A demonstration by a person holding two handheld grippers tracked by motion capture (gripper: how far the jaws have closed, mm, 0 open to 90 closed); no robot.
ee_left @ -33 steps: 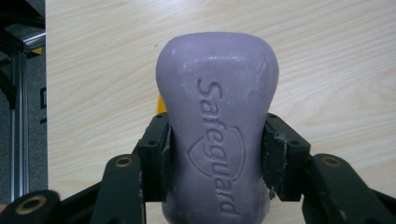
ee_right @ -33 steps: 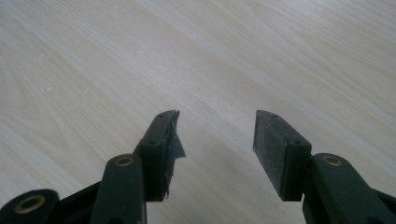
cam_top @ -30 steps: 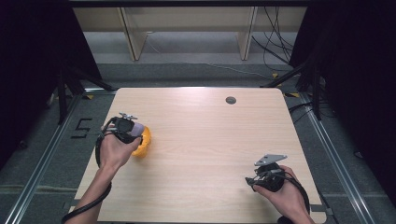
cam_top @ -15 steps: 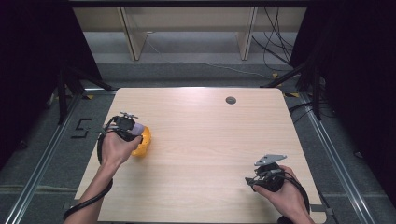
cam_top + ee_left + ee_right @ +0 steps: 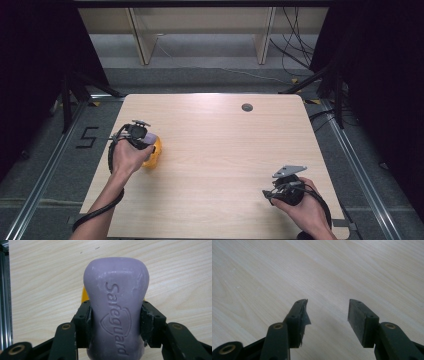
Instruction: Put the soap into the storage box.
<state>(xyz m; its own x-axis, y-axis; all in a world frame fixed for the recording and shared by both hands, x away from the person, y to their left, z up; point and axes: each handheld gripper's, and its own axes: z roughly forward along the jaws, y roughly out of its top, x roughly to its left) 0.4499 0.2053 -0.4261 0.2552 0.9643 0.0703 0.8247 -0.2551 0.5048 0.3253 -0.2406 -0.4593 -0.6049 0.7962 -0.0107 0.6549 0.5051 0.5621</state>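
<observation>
A purple bar of soap (image 5: 116, 305), stamped "Safeguard", sits between the two jaws of my left gripper (image 5: 115, 312), which is shut on it. A sliver of a yellow thing (image 5: 85, 296) peeks out from behind the soap. From above, the left gripper (image 5: 139, 134) hangs over a yellow-orange object (image 5: 152, 152) at the table's left side, and the soap (image 5: 150, 135) shows as a pale purple patch. My right gripper (image 5: 327, 315) stands open over bare wood with nothing between its fingers. It sits near the front right of the table (image 5: 272, 192).
The light wooden table (image 5: 215, 145) has a round dark cable hole (image 5: 247, 107) near its back edge. Metal rails (image 5: 40, 185) run along the floor on both sides. Shelving legs (image 5: 142, 42) and cables stand beyond the far edge.
The left hand with the soap has shifted slightly over the yellow object. The right gripper has stayed in place.
</observation>
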